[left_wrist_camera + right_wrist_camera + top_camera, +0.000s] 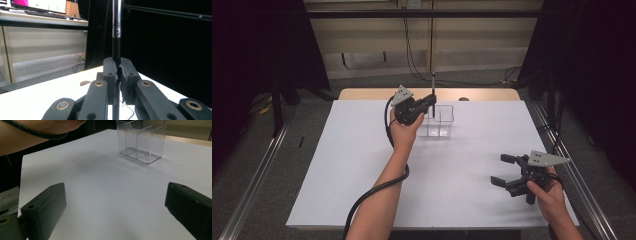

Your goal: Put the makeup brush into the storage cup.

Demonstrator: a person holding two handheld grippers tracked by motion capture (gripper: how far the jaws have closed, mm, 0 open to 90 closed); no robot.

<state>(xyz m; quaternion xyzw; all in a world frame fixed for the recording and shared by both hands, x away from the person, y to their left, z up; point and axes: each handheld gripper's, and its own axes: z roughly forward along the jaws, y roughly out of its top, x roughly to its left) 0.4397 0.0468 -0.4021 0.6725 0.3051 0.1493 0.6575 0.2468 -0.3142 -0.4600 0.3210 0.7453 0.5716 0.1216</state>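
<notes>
A clear plastic organizer (439,121) with compartments stands at the back middle of the white table; in the right gripper view the organizer (141,141) sits ahead at upper right. My left gripper (430,101) is raised over the organizer's left part, shut on a black pen (433,92) held upright. In the left gripper view the pen (116,30), black below and silvery above, rises between the closed jaws of the left gripper (118,71). My right gripper (503,170) rests low near the table's front right, open and holding nothing. The right gripper (115,207) has its jaws spread wide over bare table.
The white table surface (362,165) ends at a wooden strip (362,94) at the back. A small dark round object (463,99) lies on that strip. Metal rails (247,195) run along both sides. The left gripper's cable (372,192) trails along the forearm.
</notes>
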